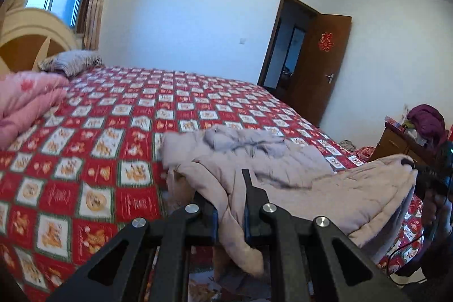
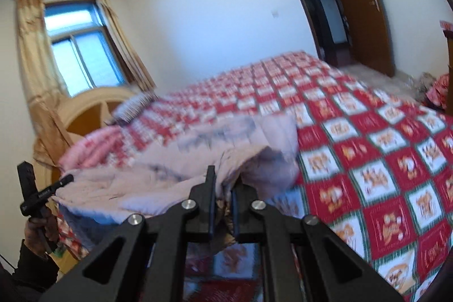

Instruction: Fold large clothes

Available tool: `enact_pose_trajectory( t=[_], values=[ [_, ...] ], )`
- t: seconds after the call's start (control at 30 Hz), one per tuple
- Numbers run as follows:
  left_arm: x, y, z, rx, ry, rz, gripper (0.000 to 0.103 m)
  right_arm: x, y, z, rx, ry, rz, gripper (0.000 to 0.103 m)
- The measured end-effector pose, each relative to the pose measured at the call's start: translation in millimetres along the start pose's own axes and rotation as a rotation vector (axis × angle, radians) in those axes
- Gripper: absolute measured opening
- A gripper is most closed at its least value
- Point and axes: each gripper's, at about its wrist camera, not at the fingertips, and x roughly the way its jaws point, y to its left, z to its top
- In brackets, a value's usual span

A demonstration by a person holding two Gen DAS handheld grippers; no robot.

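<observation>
Through my left wrist camera, my left hand-held gripper (image 1: 230, 205) is clamped tight on an edge of the one pale pink padded coat (image 1: 283, 177), a fold of it pinched between the two fingers and hanging down below them. The rest of the coat spreads ahead and to the right over the near side of the bed (image 1: 113, 115), which has a red and white checked cover. Far right in this view I see my right hand-held gripper (image 1: 419, 171) gripping the coat's other end, lifted off the cover. This view alone shows one purple garment (image 1: 427, 120) heaped on a wooden cabinet (image 1: 393, 143). Through my right wrist camera, which is blurred, my right hand-held gripper (image 2: 223, 200) is likewise closed on coat fabric bunched between its fingers, the coat stretching away to the left. There my left hand-held gripper (image 2: 61, 180) holds the far edge, and my hand (image 2: 39, 231) on its handle shows only here. Both views show one pink quilt (image 1: 25, 101), one grey pillow (image 1: 70, 61), one window (image 2: 82, 53) and one open brown door (image 1: 320, 67).
</observation>
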Motion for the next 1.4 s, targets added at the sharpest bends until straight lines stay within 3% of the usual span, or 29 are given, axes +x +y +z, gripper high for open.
enact_pose_trajectory(
  t=[0.13, 0.47, 0.63, 0.7, 0.77, 0.8, 0.83, 0.87, 0.93, 0.97, 1.1, 1.3, 1.37, 1.4],
  values=[
    [44, 4, 18, 0.043, 0.002, 0.013, 0.014, 27, 2, 27, -0.022, -0.036, -0.005, 0.011],
    [130, 30, 83, -0.097, -0.004, -0.022, 0.028, 112, -39, 80, 0.059, -0.021, -0.057, 0.010],
    [151, 45, 106, -0.150, 0.005, -0.030, 0.030, 148, -66, 104, 0.124, -0.006, -0.081, 0.010],
    [164, 45, 115, -0.159, 0.017, 0.010, 0.033, 163, -69, 108, 0.122, 0.024, -0.093, 0.010],
    [182, 37, 123, -0.103, 0.031, 0.097, 0.034, 180, -66, 112, 0.092, 0.038, -0.131, 0.010],
    [186, 35, 127, -0.094, 0.018, 0.115, 0.037, 190, -64, 115, 0.080, 0.043, -0.157, 0.010],
    [190, 37, 133, -0.101, -0.006, 0.118, 0.049, 199, -64, 117, 0.077, 0.047, -0.183, 0.010],
    [191, 41, 138, -0.119, -0.029, 0.119, 0.073, 208, -69, 119, 0.095, 0.054, -0.195, 0.010],
    [188, 47, 146, -0.140, -0.112, 0.181, 0.100, 225, -79, 120, 0.127, 0.075, -0.196, 0.010],
    [190, 48, 147, -0.135, -0.139, 0.189, 0.101, 233, -83, 120, 0.137, 0.085, -0.200, 0.010],
    [223, 45, 139, -0.112, -0.078, 0.268, 0.101, 266, -89, 122, 0.138, 0.110, -0.233, 0.011],
    [275, 6, 93, -0.016, -0.019, 0.290, 0.101, 315, -99, 120, 0.156, 0.128, -0.291, 0.014],
    [300, -8, 74, 0.021, 0.027, 0.326, 0.101, 327, -104, 118, 0.175, 0.137, -0.320, 0.025],
    [307, -11, 71, 0.029, 0.037, 0.342, 0.101, 333, -104, 117, 0.173, 0.154, -0.330, 0.038]
  ],
)
